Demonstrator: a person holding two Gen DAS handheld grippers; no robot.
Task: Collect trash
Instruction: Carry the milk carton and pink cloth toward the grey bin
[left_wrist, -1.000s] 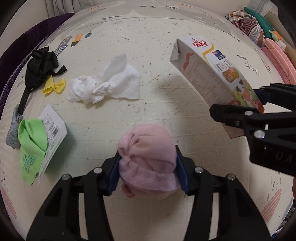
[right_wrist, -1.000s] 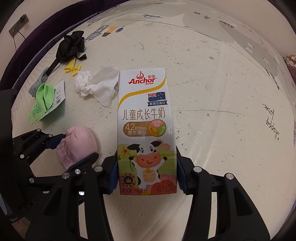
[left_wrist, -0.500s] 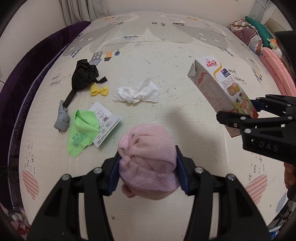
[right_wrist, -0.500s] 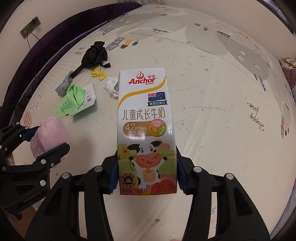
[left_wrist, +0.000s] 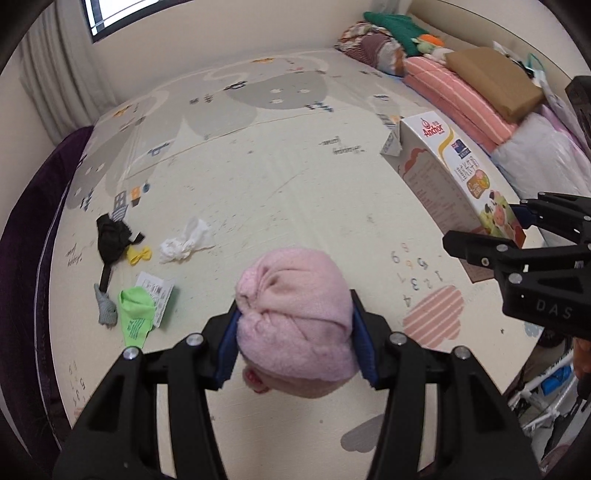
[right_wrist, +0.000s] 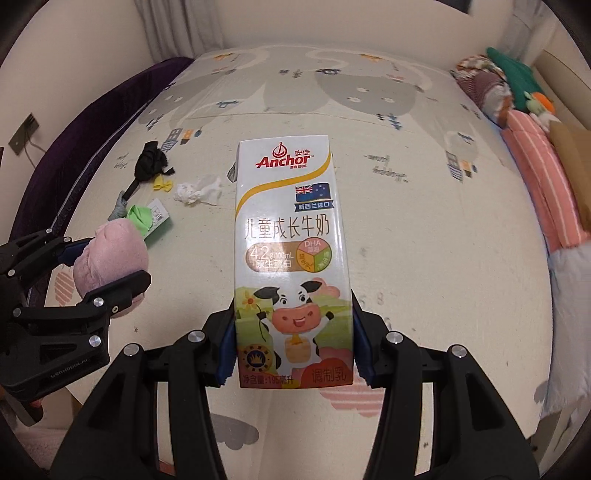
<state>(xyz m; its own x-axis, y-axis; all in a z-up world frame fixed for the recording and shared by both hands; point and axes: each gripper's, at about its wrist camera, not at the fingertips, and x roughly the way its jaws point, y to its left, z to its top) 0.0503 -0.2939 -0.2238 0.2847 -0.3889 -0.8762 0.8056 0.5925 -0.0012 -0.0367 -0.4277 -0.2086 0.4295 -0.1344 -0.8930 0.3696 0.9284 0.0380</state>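
Note:
My left gripper (left_wrist: 293, 334) is shut on a bundled pink fluffy cloth (left_wrist: 295, 314), held high above the play mat (left_wrist: 277, 184). My right gripper (right_wrist: 293, 339) is shut on a white Anchor milk carton (right_wrist: 290, 240) with a cartoon cow, held upright. The right gripper with the carton (left_wrist: 454, 181) shows at the right of the left wrist view. At the left of the right wrist view the left gripper (right_wrist: 99, 258) carries the pink cloth (right_wrist: 110, 254). On the mat lie a crumpled white tissue (left_wrist: 186, 243), a green wrapper (left_wrist: 135, 317) on a printed leaflet (left_wrist: 157, 295) and a yellow bow (left_wrist: 140, 254).
A black cloth with a strap (left_wrist: 110, 236) and a grey scrap (left_wrist: 105, 308) lie near the mat's left edge, beside a dark purple bumper (left_wrist: 26, 221). Folded striped bedding and cushions (left_wrist: 461, 92) line the right side. A curtain (left_wrist: 62, 70) hangs at the back left.
Both grippers have risen well above the mat with their loads still gripped. The items on the mat look smaller and farther away, and more of the room's walls and bedding has come into view.

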